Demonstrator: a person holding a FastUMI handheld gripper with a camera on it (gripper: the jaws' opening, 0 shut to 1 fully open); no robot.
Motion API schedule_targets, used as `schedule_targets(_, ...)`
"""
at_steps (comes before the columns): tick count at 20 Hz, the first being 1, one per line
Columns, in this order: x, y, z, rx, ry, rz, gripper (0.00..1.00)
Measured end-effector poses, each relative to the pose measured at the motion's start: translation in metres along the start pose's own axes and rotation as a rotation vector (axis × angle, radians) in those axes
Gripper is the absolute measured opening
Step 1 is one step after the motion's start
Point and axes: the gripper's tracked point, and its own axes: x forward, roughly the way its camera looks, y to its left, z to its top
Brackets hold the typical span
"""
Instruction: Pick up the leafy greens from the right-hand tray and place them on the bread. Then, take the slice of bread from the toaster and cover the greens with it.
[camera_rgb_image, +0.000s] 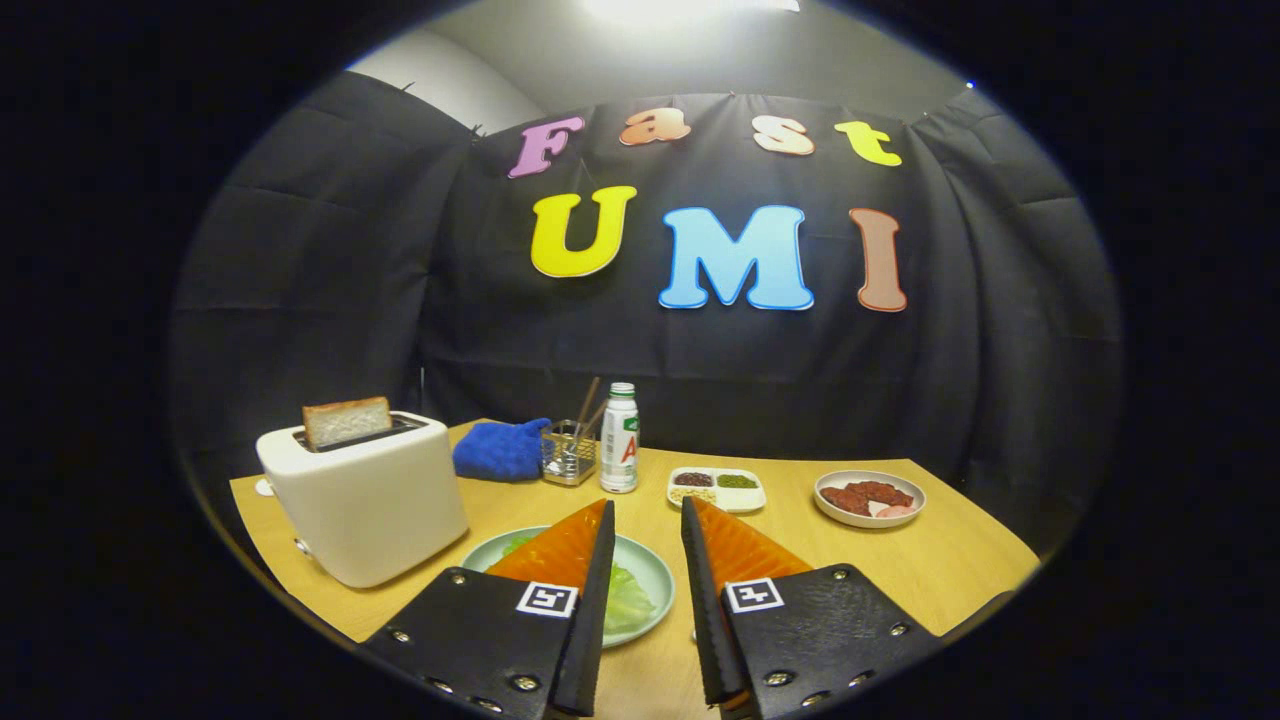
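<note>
Two jaws (645, 520) of mine stand parted with a narrow gap of bare wood between them, and they hold nothing. Under and just behind my left jaw, at about 8 o'clock from the gap, sits a pale green round plate (655, 575), and the crinkled light green leafy greens (625, 598) lie on it, partly hidden by that jaw; a scrap of green also peeks out past the jaw's far side. The greens are beside the gap, not in it, and I cannot tell whether the jaw touches them.

Off at 10 o'clock stands a cream-white boxy toaster (365, 500) on the light wooden tabletop (960, 570), with a browned-crust slice of bread (346, 420) sticking up out of its slot. Beyond my tips, near 12 o'clock, a white plastic bottle with a green cap (619, 440) stands upright; just to its left is a small clear holder with dark sticks in it (570, 450), and further left a blue cloth mitt (500, 450) lies slumped. At roughly 1 o'clock a small white divided dish of grains and green bits (717, 488) rests close ahead, and at 2 o'clock, well apart from my right jaw, a white round bowl of reddish-brown food (869, 497) sits near the tabletop's far side.
</note>
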Motion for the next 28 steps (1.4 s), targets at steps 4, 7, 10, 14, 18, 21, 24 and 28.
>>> schedule_targets(4, -0.005, 0.021, 0.000, 0.026, 0.014, 0.016, 0.40)
schedule_targets(7, -0.010, 0.042, -0.005, 0.043, 0.047, 0.050, 0.40)
schedule_targets(10, -0.014, 0.069, 0.002, 0.054, 0.046, 0.102, 0.39)
schedule_targets(14, -0.015, 0.112, 0.016, 0.054, 0.022, 0.167, 0.39)
schedule_targets(18, -0.009, 0.150, 0.031, 0.055, -0.002, 0.171, 0.40)
schedule_targets(21, -0.008, 0.186, 0.032, 0.061, 0.003, 0.211, 0.40)
schedule_targets(24, -0.003, 0.208, 0.037, 0.077, 0.009, 0.214, 0.40)
schedule_targets(28, 0.006, 0.231, 0.042, 0.108, -0.002, 0.159, 0.40)
